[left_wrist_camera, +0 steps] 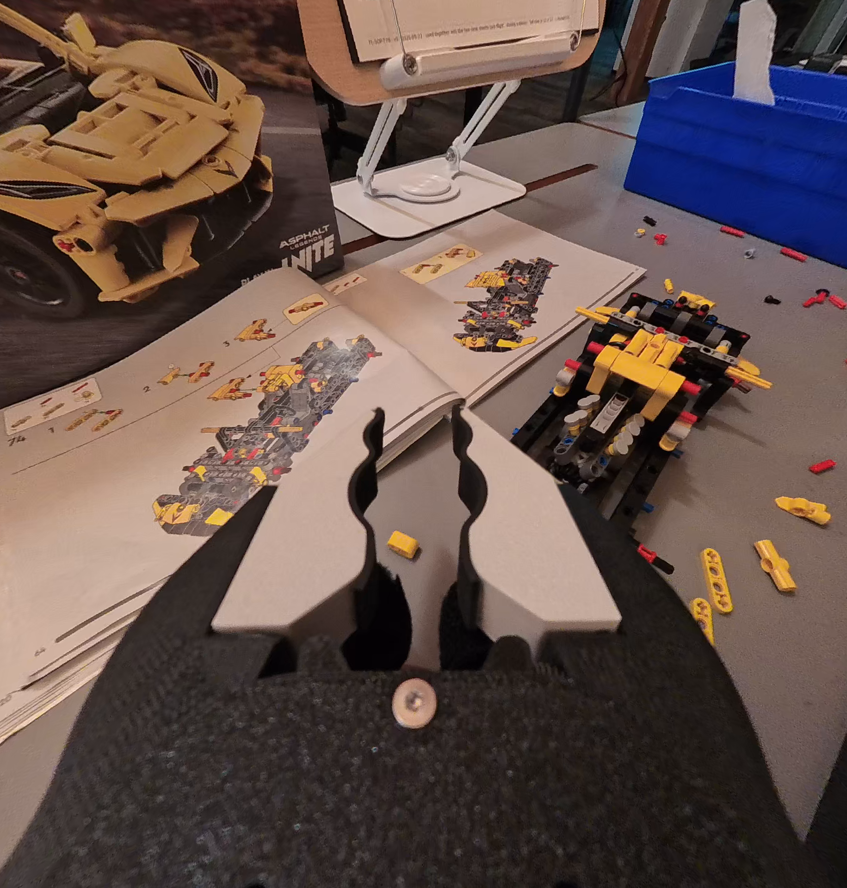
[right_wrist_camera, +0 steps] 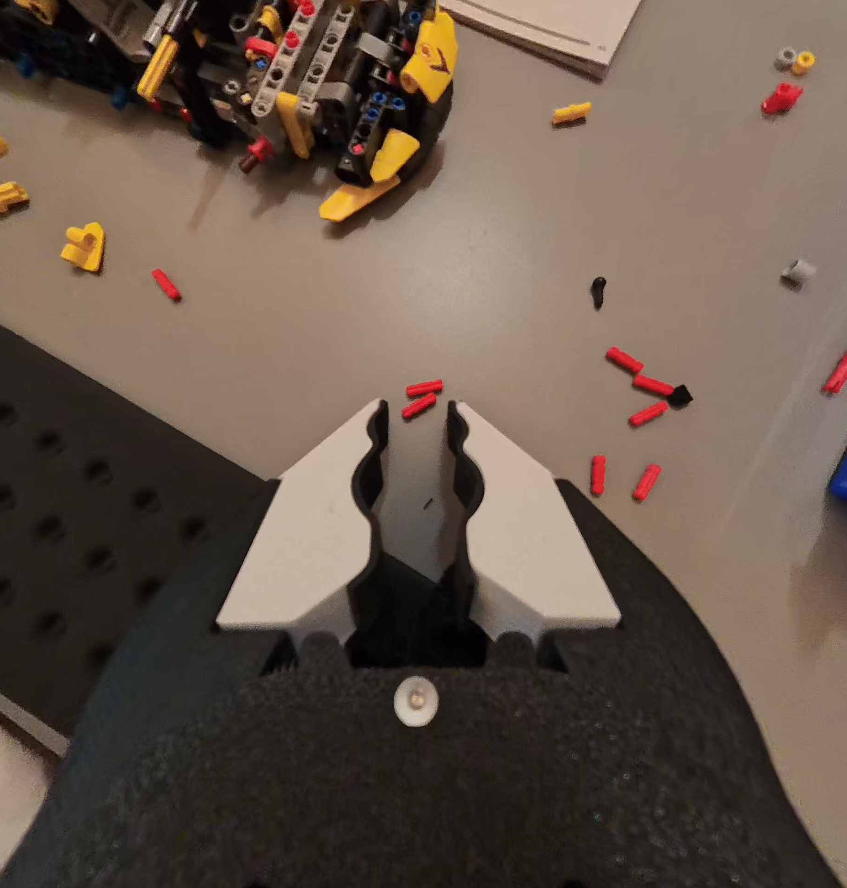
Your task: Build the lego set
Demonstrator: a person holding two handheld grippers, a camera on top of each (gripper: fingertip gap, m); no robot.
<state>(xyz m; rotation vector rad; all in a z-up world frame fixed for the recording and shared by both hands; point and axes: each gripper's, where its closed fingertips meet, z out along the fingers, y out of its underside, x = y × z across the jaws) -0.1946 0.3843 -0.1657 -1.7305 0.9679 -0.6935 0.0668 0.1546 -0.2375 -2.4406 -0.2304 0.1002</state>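
Yellow and black, the half-built car [left_wrist_camera: 652, 389] sat at centre right of my left wrist view on the grey table [left_wrist_camera: 580, 240], and at the top left of my right wrist view [right_wrist_camera: 287, 81]. The open manual [left_wrist_camera: 248, 399] lay just left of it, with the box [left_wrist_camera: 138, 158] upright at upper left, a white stand [left_wrist_camera: 426, 192] at top centre and a blue bin [left_wrist_camera: 758, 163] at upper right. My left gripper [left_wrist_camera: 415, 414] was parted and held nothing; a small yellow piece [left_wrist_camera: 403, 544] lay on the table, seen between its fingers. My right gripper [right_wrist_camera: 417, 407] was also parted and empty, with two red pins [right_wrist_camera: 422, 397] just beyond its tips. More red pins [right_wrist_camera: 645, 384] were scattered at right.
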